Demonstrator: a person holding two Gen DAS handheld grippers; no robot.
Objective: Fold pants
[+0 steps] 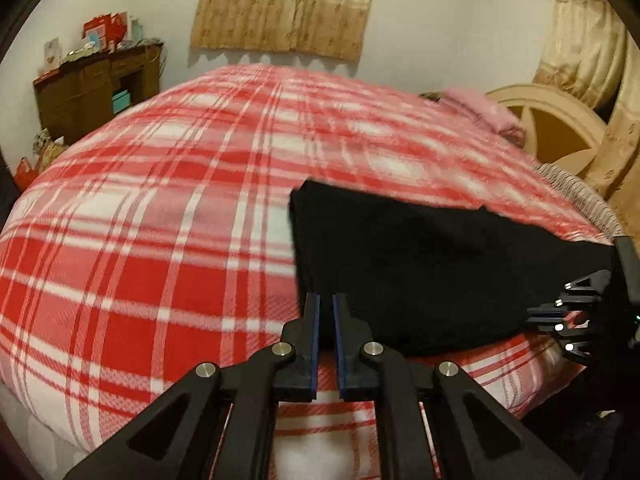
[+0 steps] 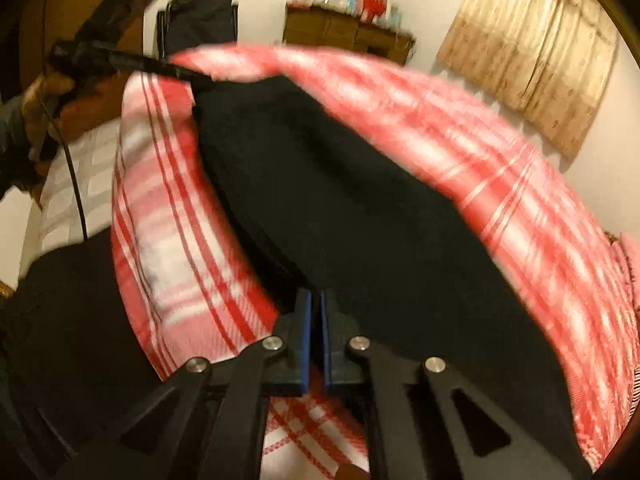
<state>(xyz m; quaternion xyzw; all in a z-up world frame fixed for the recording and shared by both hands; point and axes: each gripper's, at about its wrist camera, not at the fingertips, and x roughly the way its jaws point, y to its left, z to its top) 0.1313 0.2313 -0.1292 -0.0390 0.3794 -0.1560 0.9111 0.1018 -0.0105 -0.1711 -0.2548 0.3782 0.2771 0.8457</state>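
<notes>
Black pants (image 1: 420, 264) lie folded on a red and white plaid bed cover (image 1: 160, 220). My left gripper (image 1: 326, 300) is shut on the pants' near left corner, fingers close together with black cloth between them. My right gripper (image 2: 316, 296) is shut on the near edge of the pants (image 2: 360, 220) in the right wrist view. The right gripper also shows at the right edge of the left wrist view (image 1: 536, 316). The left gripper shows far left in the right wrist view (image 2: 200, 80), at the pants' far corner.
A wooden cabinet (image 1: 92, 92) with boxes on top stands by the far wall. A pink pillow (image 1: 488, 114) and cream headboard (image 1: 560, 124) are at the right. Curtains (image 1: 288, 4) hang behind. The bed's near edge (image 1: 312, 448) is below my fingers.
</notes>
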